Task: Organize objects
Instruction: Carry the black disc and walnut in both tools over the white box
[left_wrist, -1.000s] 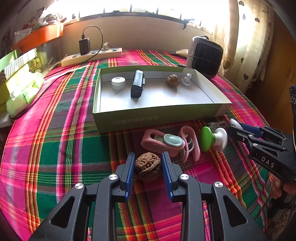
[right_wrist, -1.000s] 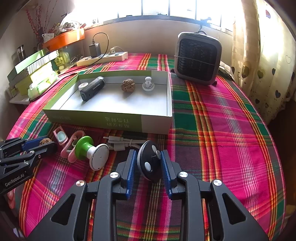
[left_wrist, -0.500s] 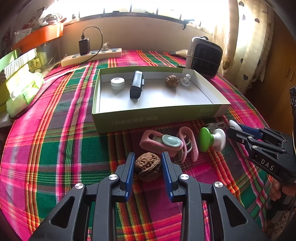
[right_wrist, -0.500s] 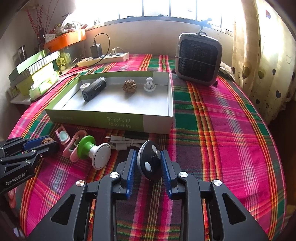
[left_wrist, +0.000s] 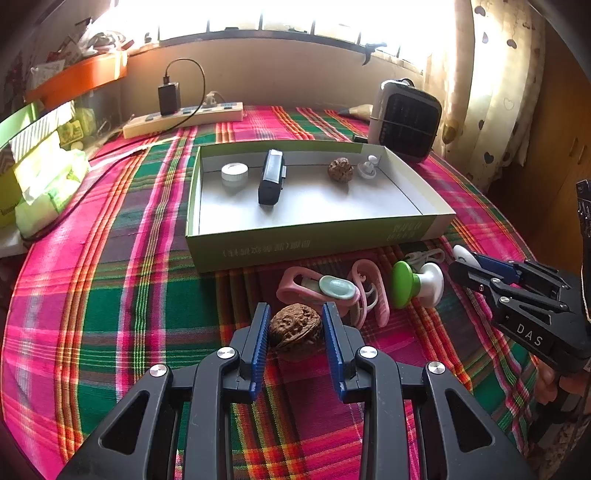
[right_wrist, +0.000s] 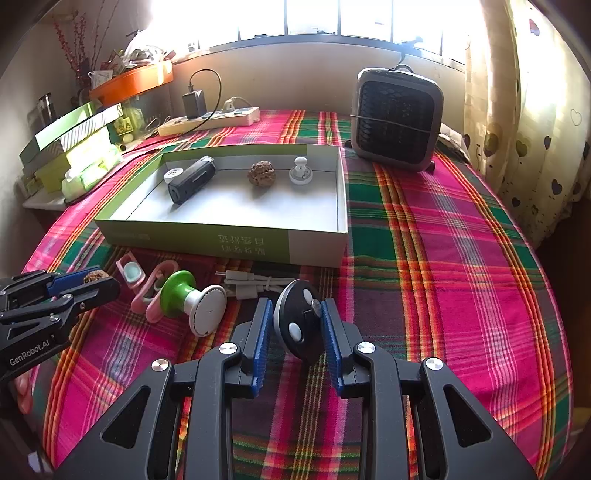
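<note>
Left wrist view: walnut (left_wrist: 294, 328) pinched between the left gripper (left_wrist: 294, 332) pads, near the box (left_wrist: 314, 243) front wall. Right gripper (right_wrist: 294, 328) clamps a black disc (right_wrist: 297, 326) edgewise, probably for transfer into the box, far left of it.

Bright window (right_wrist: 332, 18), heart-print curtain (right_wrist: 524, 110)
</note>
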